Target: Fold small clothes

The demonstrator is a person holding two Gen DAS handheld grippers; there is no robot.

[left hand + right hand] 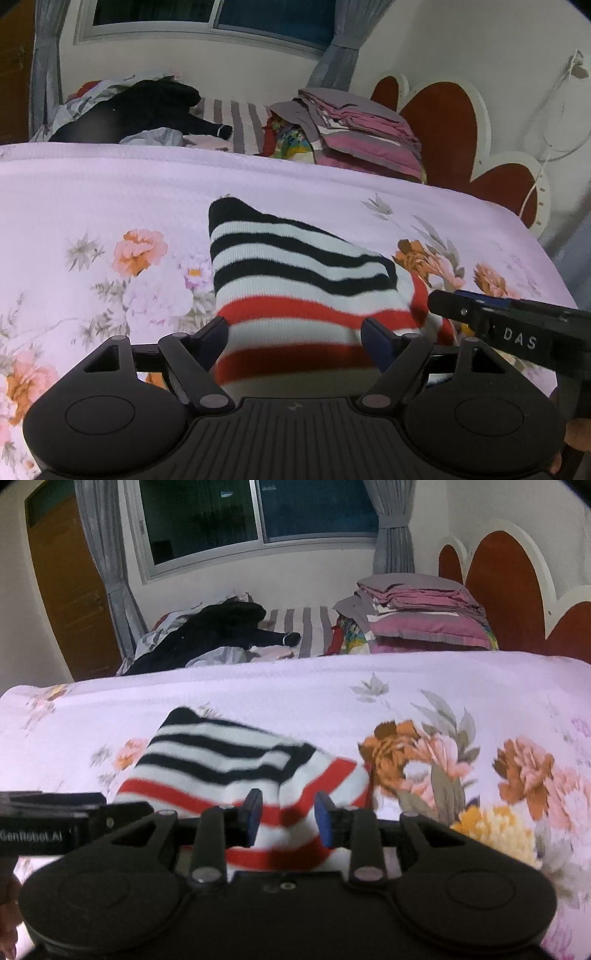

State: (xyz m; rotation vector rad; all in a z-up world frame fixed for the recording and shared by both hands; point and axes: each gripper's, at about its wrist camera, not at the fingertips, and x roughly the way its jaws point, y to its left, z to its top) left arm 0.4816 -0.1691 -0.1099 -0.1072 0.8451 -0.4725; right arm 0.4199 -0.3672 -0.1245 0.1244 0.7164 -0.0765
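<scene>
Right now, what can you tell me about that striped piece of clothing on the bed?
The striped garment is a soft knit, white with black bands at its far end and red bands nearer the cameras. It lies folded on the floral bedspread, a black-striped layer over the red. Both grippers' fingers flank its near edge; whether they touch it is unclear.

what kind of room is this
Most likely a bedroom: a bed under a pale pink floral bedspread, a scalloped red and white headboard, and a stack of folded pink and grey bedding below a grey-curtained window.
</scene>
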